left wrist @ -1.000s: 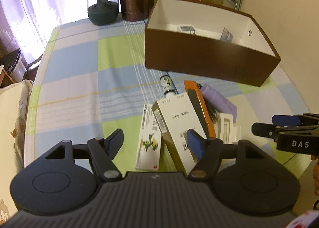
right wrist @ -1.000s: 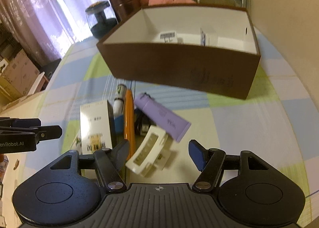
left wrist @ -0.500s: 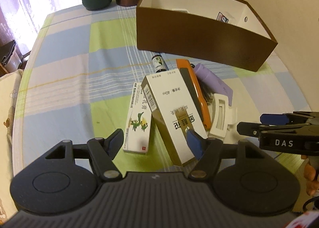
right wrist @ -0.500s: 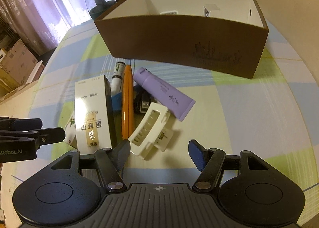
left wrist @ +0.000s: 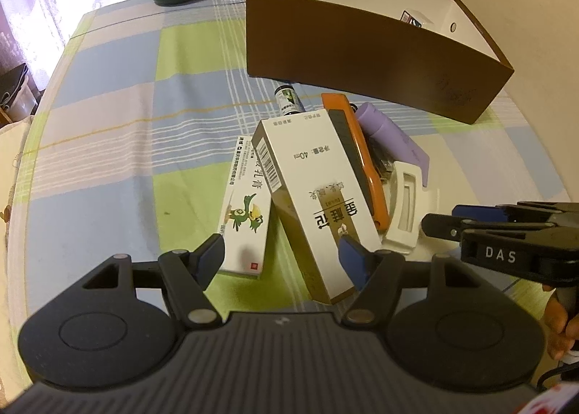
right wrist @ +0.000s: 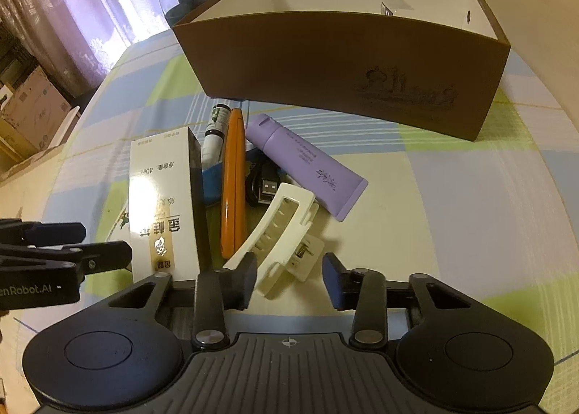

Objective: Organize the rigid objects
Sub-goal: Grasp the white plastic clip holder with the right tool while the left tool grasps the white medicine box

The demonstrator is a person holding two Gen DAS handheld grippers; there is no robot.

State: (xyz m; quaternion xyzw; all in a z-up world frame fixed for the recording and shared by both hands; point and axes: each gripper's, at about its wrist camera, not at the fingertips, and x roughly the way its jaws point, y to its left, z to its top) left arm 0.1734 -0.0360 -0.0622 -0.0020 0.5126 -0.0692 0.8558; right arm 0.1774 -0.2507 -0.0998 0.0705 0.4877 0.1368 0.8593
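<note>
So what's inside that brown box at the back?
Over the brown box front wall, only a small white packet shows, against the white far wall beside a round hole. The box floor is hidden by the tall front wall, so anything lying flat there cannot be seen.

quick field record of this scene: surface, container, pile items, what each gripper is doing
surface: table with checked cloth
container: brown box, open top, behind the pile
pile: white carton, orange case, purple tube, white hair clip, small bottle
left gripper: open, over white carton's near end
right gripper: jaws just closing around hair clip, not yet pressing
</note>
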